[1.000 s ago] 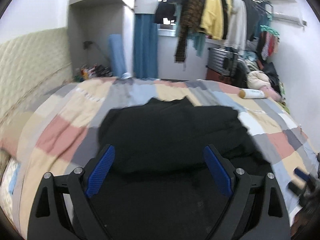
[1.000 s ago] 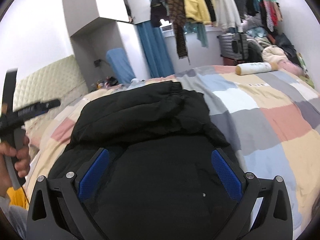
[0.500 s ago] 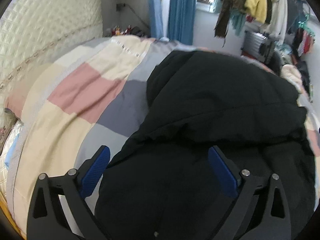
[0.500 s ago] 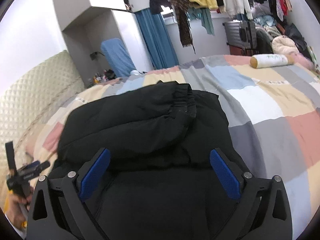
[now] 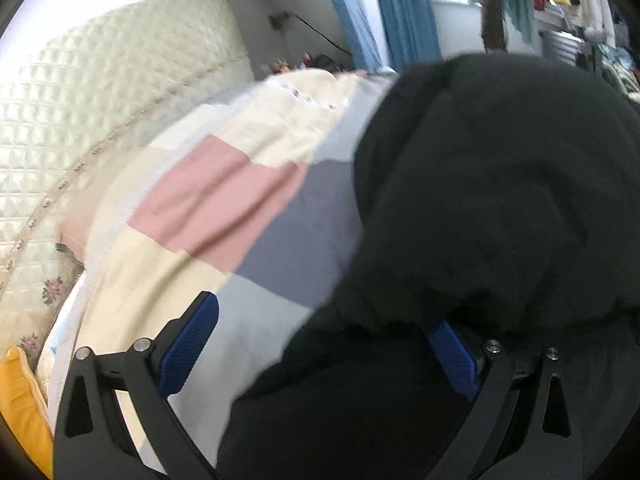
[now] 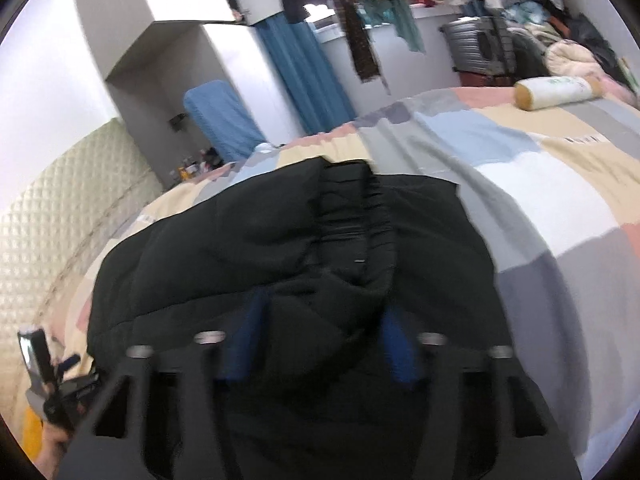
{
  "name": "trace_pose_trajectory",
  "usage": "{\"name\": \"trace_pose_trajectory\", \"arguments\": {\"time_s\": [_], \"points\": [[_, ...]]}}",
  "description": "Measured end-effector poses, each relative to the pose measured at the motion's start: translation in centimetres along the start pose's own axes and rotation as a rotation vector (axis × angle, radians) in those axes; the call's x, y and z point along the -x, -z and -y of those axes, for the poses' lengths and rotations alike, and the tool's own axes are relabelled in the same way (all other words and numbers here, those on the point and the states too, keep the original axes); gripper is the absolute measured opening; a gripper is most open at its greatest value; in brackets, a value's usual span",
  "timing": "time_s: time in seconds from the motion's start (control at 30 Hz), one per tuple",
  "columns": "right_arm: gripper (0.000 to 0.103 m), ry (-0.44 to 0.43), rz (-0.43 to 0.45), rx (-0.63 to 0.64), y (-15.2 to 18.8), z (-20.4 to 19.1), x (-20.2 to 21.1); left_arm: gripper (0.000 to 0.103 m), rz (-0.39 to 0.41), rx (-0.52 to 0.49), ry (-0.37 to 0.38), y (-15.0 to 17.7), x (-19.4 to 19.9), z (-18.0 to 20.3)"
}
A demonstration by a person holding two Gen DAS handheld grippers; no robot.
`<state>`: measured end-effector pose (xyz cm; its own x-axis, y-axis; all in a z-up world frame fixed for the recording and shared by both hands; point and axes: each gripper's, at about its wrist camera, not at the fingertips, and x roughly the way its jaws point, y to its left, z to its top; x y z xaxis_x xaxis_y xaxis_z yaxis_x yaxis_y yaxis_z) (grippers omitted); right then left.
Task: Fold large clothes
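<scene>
**Both claws at the near hem of the black jacket**

While my left claw stands wide open astride the left edge of the black padded jacket, its right pad under a fold and its left pad over bare patchwork quilt, my right claw has partly narrowed on a bunched fold near the elastic cuff; whether it truly pinches is blurred.

The jacket lies mid-bed, already doubled. I judge the puffy layers could slip or spring apart if only the top layer is caught. Open quilt lies right and far; the headboard hems the left, and a cylindrical bolster sits far right.
</scene>
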<state>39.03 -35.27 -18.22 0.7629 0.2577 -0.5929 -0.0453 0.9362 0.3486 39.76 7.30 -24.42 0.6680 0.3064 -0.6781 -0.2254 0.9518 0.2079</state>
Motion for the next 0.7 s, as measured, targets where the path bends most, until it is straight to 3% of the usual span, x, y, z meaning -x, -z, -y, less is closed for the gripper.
{"name": "trace_pose_trajectory", "arguments": {"time_s": [0.07, 0.17, 0.37, 0.6, 0.7], "points": [[0.025, 0.024, 0.018, 0.067, 0.0, -1.4, 0.3, 0.1, 0.008, 0.049, 0.01, -0.2, -0.1, -1.0], [0.019, 0.011, 0.034, 0.156, 0.1, -3.8, 1.2, 0.1, 0.03, 0.119, 0.003, -0.6, -0.1, -2.8], [0.017, -0.012, 0.087, 0.208, -0.1, -5.9, 3.1, 0.1, 0.002, 0.243, 0.087, -0.6, -0.8, -5.3], [0.016, 0.12, 0.106, 0.363, 1.3, -7.4, 2.9, 0.1, -0.002, 0.261, 0.128, -0.4, -0.4, -5.1], [0.016, 0.152, 0.068, 0.344, 1.9, -6.4, 1.4, 0.1, 0.005, 0.256, 0.14, -0.3, -0.2, -4.8]]}}
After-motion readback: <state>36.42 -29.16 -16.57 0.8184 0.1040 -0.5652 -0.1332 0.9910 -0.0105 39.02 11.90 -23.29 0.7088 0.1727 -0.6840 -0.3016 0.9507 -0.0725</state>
